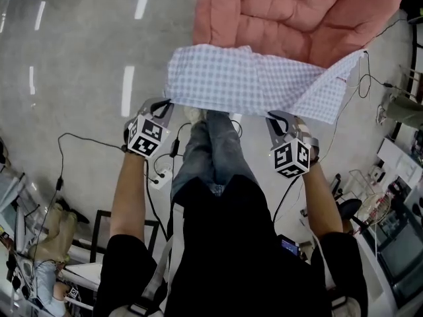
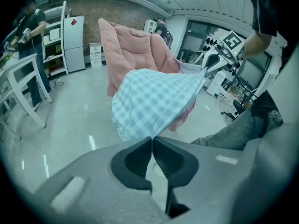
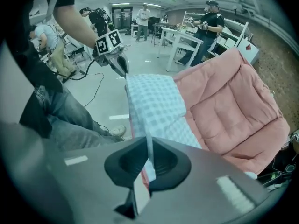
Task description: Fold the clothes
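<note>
A light blue checked shirt (image 1: 251,81) hangs stretched between my two grippers, above the near edge of a pink padded lounge chair (image 1: 297,15). My left gripper (image 1: 165,104) is shut on the shirt's left edge; in the left gripper view the cloth (image 2: 154,101) runs out from the closed jaws (image 2: 152,141). My right gripper (image 1: 277,119) is shut on the right part of the hem; in the right gripper view the fabric (image 3: 154,106) passes between the closed jaws (image 3: 148,148). The shirt's far right corner (image 1: 344,71) drapes over the chair.
The pink chair (image 3: 233,101) stands on a grey polished floor (image 1: 86,58). Black cables (image 1: 73,144) and a white power strip (image 1: 160,177) lie on the floor near my legs (image 1: 208,150). White desks and shelving (image 1: 396,243) stand at the right. Other people work at tables (image 3: 187,36) further off.
</note>
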Tool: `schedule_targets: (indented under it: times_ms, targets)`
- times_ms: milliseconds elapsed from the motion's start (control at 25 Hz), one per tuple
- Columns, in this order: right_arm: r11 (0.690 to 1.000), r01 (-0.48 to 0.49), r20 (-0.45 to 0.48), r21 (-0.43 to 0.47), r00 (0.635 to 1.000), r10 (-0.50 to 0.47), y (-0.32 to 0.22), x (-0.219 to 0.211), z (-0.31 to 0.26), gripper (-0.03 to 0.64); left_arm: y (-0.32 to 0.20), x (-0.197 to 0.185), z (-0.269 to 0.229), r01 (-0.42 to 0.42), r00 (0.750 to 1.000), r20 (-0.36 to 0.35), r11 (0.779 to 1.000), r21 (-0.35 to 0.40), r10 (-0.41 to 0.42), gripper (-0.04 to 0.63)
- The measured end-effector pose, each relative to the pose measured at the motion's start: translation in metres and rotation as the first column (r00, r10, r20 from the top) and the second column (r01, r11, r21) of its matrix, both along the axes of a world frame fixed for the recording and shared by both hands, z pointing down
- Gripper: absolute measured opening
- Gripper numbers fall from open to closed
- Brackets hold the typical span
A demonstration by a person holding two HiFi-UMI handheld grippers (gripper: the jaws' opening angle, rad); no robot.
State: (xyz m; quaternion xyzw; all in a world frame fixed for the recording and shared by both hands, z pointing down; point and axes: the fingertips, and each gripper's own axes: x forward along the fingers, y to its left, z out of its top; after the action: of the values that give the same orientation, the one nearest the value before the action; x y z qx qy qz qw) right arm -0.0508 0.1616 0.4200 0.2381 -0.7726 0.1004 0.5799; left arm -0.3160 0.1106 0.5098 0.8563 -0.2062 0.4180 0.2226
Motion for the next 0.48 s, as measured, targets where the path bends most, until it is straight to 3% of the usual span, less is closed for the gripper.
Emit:
schedule_targets:
  times_ms: [320, 480]
  targets:
    - [0.999, -0.032, -0.014, 0.010, 0.999, 0.032, 0.005, 0.006, 0.028, 0.008, 0.004, 0.011, 0.025, 0.060, 0.997, -0.048, 0.998, -0.024, -0.061, 0.023]
    - [0.999, -0.033, -0.023, 0.019, 0.999, 0.034, 0.004, 0.005, 0.024, 0.008, 0.011, 0.016, 0.019, 0.027, 0.999, -0.043, 0.998, -0.051, -0.029, 0.064]
